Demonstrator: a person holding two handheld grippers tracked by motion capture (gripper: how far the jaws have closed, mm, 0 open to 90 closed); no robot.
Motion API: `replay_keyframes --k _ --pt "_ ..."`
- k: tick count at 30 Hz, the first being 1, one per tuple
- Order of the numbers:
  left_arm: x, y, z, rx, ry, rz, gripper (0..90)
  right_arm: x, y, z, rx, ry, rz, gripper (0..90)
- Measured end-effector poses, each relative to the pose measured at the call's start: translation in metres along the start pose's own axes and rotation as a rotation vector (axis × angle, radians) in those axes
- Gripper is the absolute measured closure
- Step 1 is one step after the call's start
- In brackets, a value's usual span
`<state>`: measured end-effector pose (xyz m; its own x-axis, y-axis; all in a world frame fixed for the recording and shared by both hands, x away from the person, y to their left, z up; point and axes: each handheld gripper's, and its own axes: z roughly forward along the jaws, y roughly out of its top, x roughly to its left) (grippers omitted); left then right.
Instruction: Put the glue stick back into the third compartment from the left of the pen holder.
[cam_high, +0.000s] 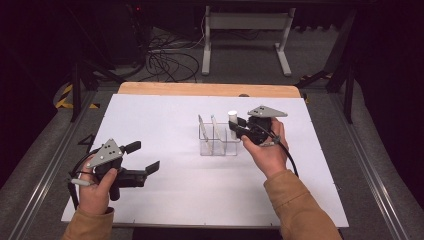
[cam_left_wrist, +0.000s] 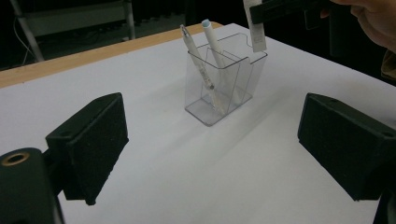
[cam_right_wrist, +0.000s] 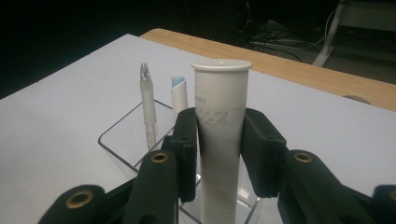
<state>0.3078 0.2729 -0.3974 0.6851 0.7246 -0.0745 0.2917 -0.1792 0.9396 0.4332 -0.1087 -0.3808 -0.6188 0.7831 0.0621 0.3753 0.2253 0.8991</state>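
Centrally, on the white desk (cam_high: 165, 195) stands a clear three-compartment holder (cam_high: 218, 140), with bare white surface on every side of it: wide open room toward the left edge, a narrower strip toward the right edge, and a broad band toward the near edge. A wooden strip (cam_high: 210, 89) borders the far edge of the desk; beyond it lie the floor, cables and a white frame leg.

The left tool (cam_high: 142, 157) rests low near the near-left corner, well apart from the holder, its jaws spread wide with nothing between them; in the left gripper view the holder (cam_left_wrist: 224, 88) shows between the two black pads (cam_left_wrist: 91, 144), farther off.

The right tool (cam_high: 239, 128) is at the holder's right end, jaws pressed on a white capped tube (cam_high: 232, 122). In the right gripper view the tube (cam_right_wrist: 220, 135) stands upright, pinched at mid-length between both pads, its flat cap above them and its lower end reaching down into the holder's end compartment (cam_right_wrist: 243, 203); whether it touches the bottom cannot be told.

Two slimmer items lean in the other compartments: a pen (cam_right_wrist: 148, 112) with a metal tip up, and a white stick with a pale blue end (cam_right_wrist: 179, 95), just beside the tube.
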Motion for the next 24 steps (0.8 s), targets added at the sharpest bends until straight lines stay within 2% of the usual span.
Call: replay_keyframes --k 7,10,12,15,24 --pt "0.000 0.000 0.000 0.002 -0.003 -0.001 9.2 -0.001 -0.001 0.004 0.012 -0.007 -0.002 67.5" --pt "0.000 0.000 0.001 0.004 -0.004 0.003 9.2 -0.004 -0.003 0.007 0.036 0.007 0.014 57.9" --pt "0.000 0.000 0.001 0.003 -0.005 0.002 9.2 -0.004 -0.004 0.008 0.036 -0.006 -0.009 52.9" --pt "0.000 0.000 0.001 0.002 -0.003 -0.001 9.2 -0.005 -0.005 0.005 0.037 -0.011 -0.037 51.4" --pt "0.001 -0.001 0.000 0.002 0.000 -0.003 9.2 0.000 -0.003 -0.006 -0.007 0.002 -0.072 44.0"
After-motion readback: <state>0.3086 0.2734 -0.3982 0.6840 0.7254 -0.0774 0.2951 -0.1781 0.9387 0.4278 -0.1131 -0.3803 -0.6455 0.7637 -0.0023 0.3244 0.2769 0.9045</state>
